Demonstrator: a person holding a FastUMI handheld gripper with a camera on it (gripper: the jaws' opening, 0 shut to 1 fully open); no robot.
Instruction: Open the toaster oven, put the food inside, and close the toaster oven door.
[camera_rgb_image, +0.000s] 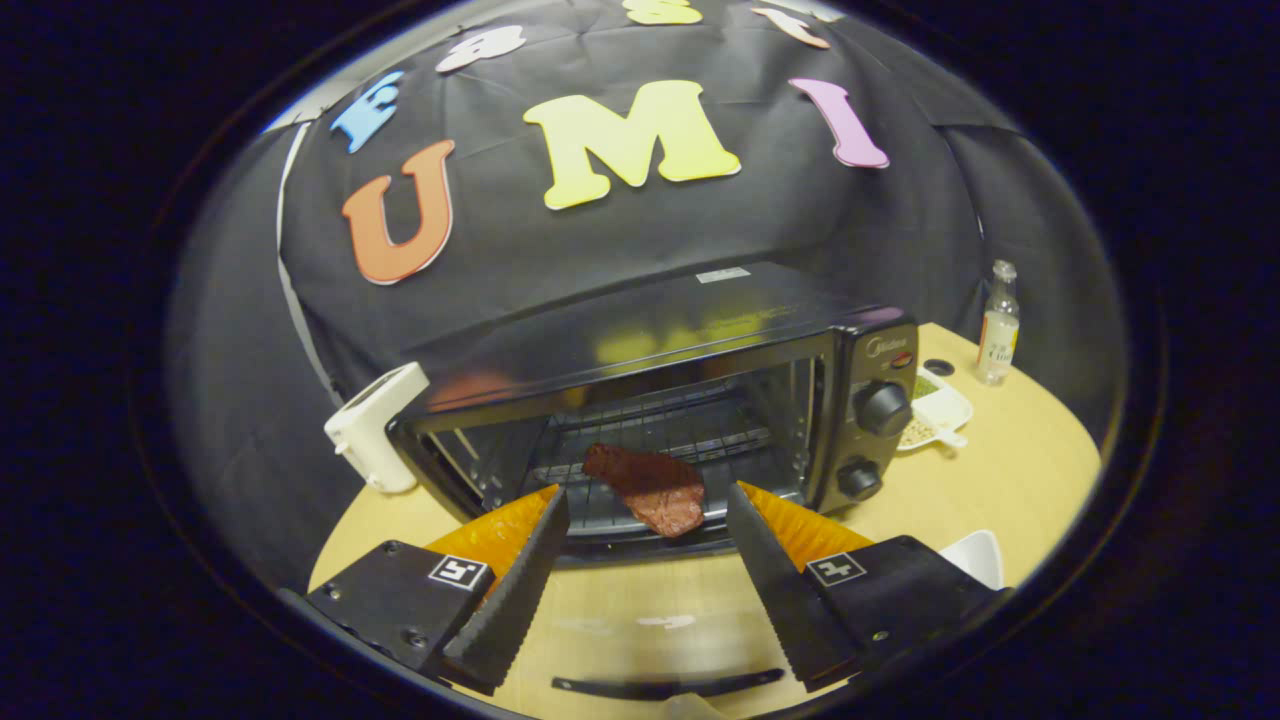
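Note:
A black toaster oven (700, 330) stands on a round wooden table (1020, 470). Its glass door (640, 600) is folded down flat toward me, with the door handle (668, 685) nearest me, between the bases of my fingers. A dark red slab of meat (655, 500) lies on the wire rack (660, 430) near the oven's front edge. My gripper (648, 493) hovers open over the lowered door. Its fingertips reach the oven's mouth on either side of the meat without touching it, and nothing is held.
A white boxy object (375, 430) stands against the oven's left side. Right of the oven are a white dish of seasonings (940, 410), a small dark cap (938, 367) and a clear bottle (998, 325). The rim of a white dish (978, 555) lies beside my right finger.

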